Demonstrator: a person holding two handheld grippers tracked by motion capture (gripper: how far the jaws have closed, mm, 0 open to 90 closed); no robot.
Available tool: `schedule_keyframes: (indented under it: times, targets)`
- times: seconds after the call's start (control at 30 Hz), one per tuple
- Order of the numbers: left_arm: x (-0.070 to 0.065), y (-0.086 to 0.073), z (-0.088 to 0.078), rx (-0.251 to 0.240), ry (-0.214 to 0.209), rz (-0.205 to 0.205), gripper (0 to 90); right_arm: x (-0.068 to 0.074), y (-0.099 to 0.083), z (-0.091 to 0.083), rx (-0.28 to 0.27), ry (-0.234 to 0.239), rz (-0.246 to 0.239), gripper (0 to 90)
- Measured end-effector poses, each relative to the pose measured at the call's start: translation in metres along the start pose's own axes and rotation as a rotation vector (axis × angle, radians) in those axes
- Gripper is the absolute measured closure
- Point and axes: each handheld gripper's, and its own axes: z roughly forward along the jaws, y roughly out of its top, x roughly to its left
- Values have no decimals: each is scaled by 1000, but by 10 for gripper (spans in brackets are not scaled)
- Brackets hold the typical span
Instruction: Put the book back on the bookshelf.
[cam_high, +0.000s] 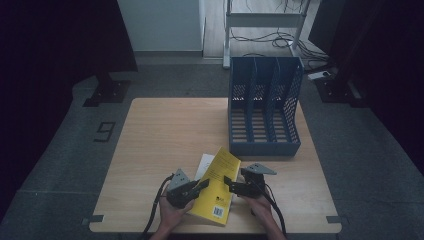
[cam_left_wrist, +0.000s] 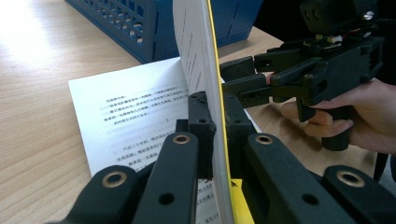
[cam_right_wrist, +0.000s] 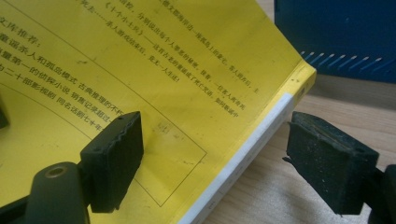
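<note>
The left gripper is clamped on the yellow book's raised cover near the table's front edge. The right gripper stands wide — its pads straddle the book's far edge, contact unclear. Printing is too blurred to read. A blue file rack stands behind — grey floor, cables beyond.

high: overhead, facing forward-down on whole table | left cam: close, along jaws, book edge-on | right cam: close, on cover | shared: book, rack
</note>
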Motion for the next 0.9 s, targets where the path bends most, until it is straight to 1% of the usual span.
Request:
schedule_keyframes:
  times: [0.17,0.27,0.4,0.5,0.63,0.67,0.83,0.9]
  targets:
    - [-2,3,-3,-12,-3,6,859,-2,1,-2,-19,15,11,179]
    - [-3,5,-6,-16,-7,10,860,-3,2,-3,-28,30,25,178]
    - [-5,6,-7,-17,-7,14,860,-5,2,-4,-28,34,34,179]
    - [-5,7,-9,-19,-7,16,861,-5,2,-4,-25,32,31,176]
    - [-5,9,-13,-27,-8,17,861,-6,3,-5,-26,35,37,176]
    - [-5,10,-15,-32,-10,20,861,-7,3,-5,-29,45,51,177]
    - [-7,13,-18,-37,-16,26,862,-7,3,-6,-36,74,66,182]
    - [-7,13,-19,-40,-23,22,862,-8,3,-6,-37,86,75,181]
